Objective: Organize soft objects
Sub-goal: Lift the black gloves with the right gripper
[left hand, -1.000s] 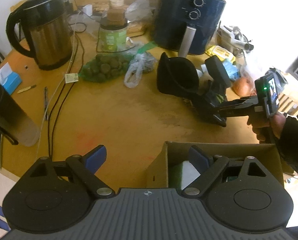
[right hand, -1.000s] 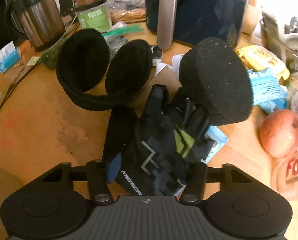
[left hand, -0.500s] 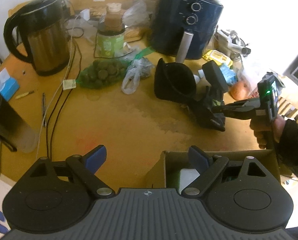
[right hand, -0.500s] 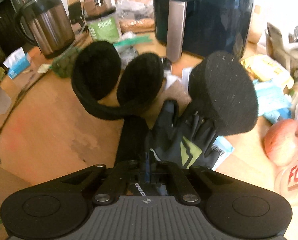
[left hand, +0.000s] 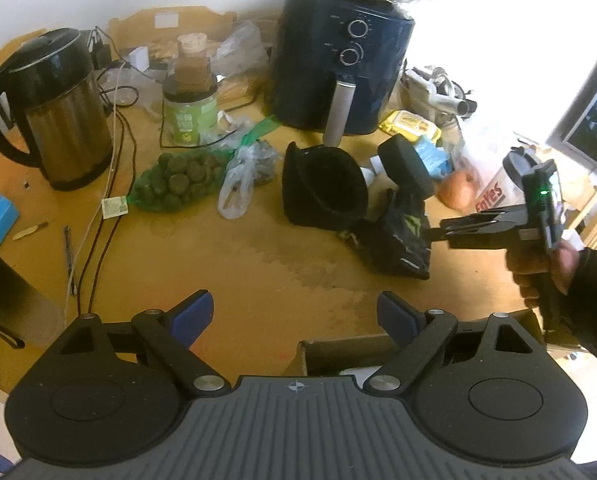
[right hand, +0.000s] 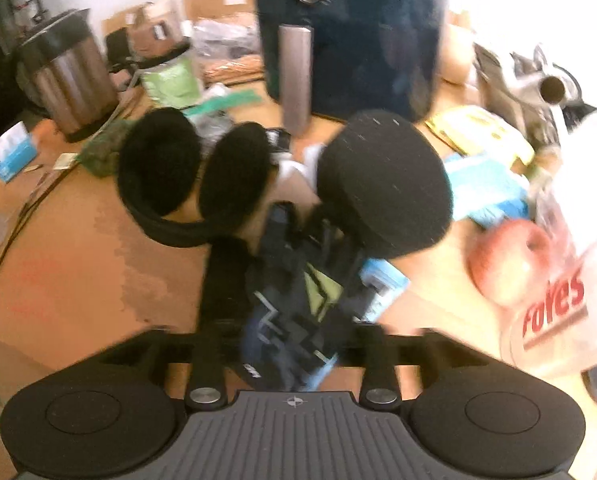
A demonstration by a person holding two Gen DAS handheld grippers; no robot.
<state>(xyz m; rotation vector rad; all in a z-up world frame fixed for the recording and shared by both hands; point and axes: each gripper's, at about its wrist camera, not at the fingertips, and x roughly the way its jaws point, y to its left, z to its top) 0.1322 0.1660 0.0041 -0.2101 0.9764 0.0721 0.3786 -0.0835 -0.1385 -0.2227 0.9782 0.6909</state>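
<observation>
Both tools pointed down toward the wooden desk. The right tool, held by a hand in a dark sleeve, had its jaws just opening, and they stood apart with the black cycling glove between them. The right wrist view was blurred, so I could not tell whether the pads touched the fabric, but they did not look pressed on it. The glove, with a yellow-green patch and grey pattern, lay bunched directly in front of this tool, its cuff near the tool body and its fingers pointing away.

Just behind the glove was a round black foam pad, tilted and touching the glove fingers. To the left of it lay black earmuffs, near the glove but beside it, not on it. A dark blue air fryer stood further back. A red apple lay to the right of the glove, apart from it.

The left tool was spread wide with nothing between its blue pads. It hung over the near part of the desk, and its right finger was above the edge of an open cardboard box. From this tool the glove was further away and to the right, well apart. A steel kettle stood at the far left.
</observation>
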